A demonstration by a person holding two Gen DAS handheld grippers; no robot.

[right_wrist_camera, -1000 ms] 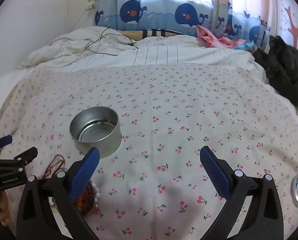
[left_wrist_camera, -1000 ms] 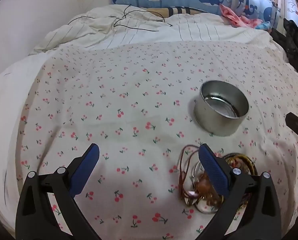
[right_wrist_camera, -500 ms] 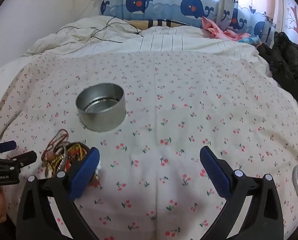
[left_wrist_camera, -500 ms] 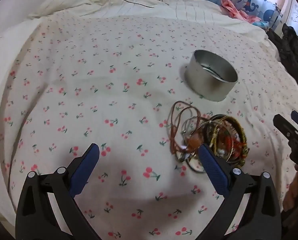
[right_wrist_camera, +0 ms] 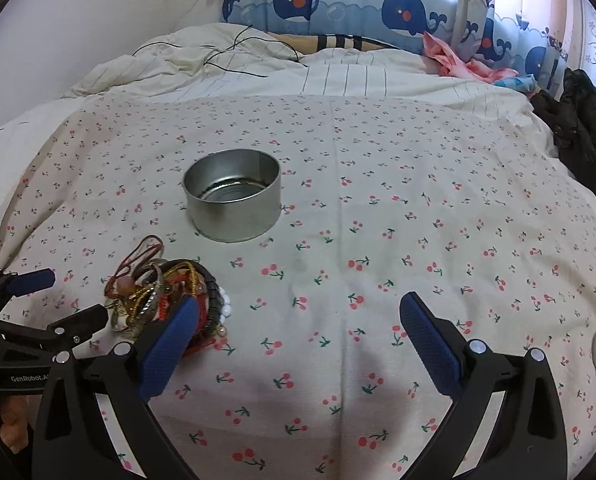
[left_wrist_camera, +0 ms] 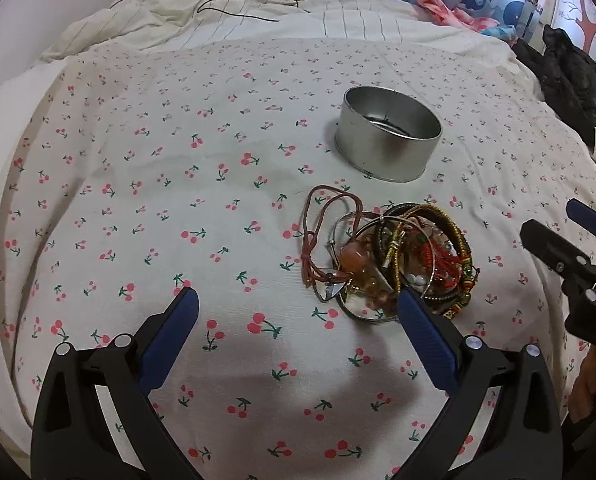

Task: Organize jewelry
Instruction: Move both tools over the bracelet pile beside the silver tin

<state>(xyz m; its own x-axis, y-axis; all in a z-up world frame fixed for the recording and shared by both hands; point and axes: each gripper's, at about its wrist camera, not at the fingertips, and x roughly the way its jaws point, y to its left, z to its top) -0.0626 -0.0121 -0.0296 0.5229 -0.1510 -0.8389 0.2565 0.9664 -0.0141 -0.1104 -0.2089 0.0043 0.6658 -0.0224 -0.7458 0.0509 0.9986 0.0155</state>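
Over the cherry-print white bedsheet (left_wrist_camera: 225, 208) both handheld grippers hover low, fingers pointing toward the far headboard. On the left, the black left gripper with blue pads (left_wrist_camera: 295, 318) is spread wide and holds nothing; its right pad overlaps the near edge of the tangled heap of bracelets, cords and beads (left_wrist_camera: 390, 256) in its own view, though contact cannot be told. On the right, the right gripper (right_wrist_camera: 298, 324) is equally wide and empty, with the heap just beyond its left pad. A round open silver metal tin (right_wrist_camera: 233, 196) stands just beyond the heap. Compared with a second ago, the left view has pulled back and the heap lies fully in sight.
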